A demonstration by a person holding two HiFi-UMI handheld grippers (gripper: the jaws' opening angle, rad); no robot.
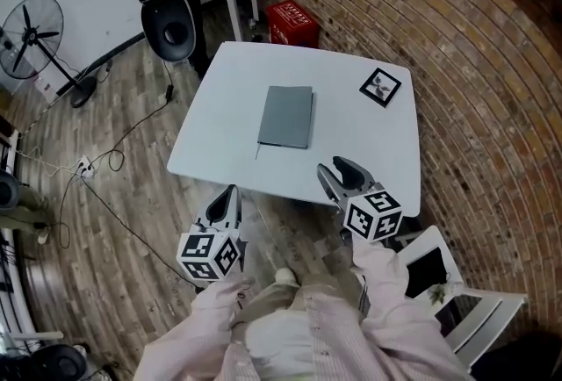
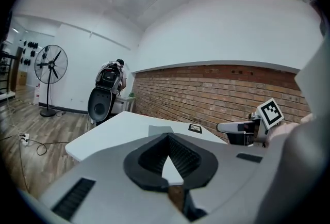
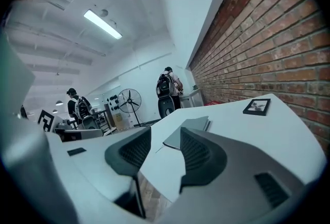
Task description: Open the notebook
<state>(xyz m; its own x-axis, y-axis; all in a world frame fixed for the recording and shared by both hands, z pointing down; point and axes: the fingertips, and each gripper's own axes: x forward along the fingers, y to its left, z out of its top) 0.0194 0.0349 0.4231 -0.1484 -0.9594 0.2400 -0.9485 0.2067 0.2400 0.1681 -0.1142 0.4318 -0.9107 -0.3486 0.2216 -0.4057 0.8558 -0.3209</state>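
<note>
A closed grey notebook lies flat in the middle of the white table, with a thin strap or pen line at its near left corner. My left gripper hangs below the table's near edge, over the floor, its jaws together and holding nothing. My right gripper hovers at the near edge with its fingers apart and empty. The notebook shows far ahead of the left gripper. In the right gripper view the notebook lies beyond the right gripper.
A small black-framed picture sits at the table's far right corner. A brick wall runs along the right. A red crate, a black chair, a floor fan and floor cables surround the table. A white chair stands near right.
</note>
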